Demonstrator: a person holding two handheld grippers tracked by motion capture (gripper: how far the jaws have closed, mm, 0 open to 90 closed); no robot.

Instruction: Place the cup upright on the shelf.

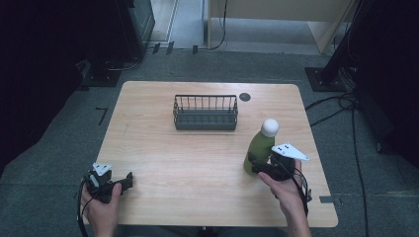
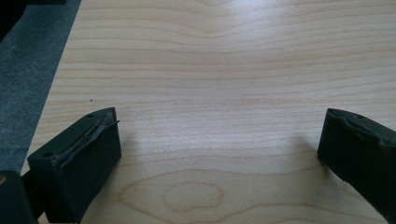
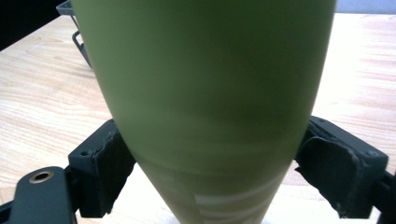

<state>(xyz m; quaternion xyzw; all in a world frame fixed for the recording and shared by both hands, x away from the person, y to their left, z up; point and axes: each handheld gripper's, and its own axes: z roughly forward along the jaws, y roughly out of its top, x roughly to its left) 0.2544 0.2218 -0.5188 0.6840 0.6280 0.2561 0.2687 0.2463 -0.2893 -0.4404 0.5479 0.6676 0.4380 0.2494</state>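
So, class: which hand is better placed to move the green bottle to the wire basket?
Right. The right gripper already clamps the green bottle; the left gripper sits open, far off from the wire basket.

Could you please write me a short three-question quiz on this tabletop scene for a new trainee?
1. True or false: the left gripper has its jaws closed on the wire basket.
2. What colour is the cap of the green bottle?
3. Which gripper has the bottle between its jaws: (A) the left gripper, (B) the right gripper, (C) both?

Key
1. False. Its jaws stand wide apart over bare table, well short of the basket.
2. White.
3. B. In the right gripper view both pads press against the bottle's sides.
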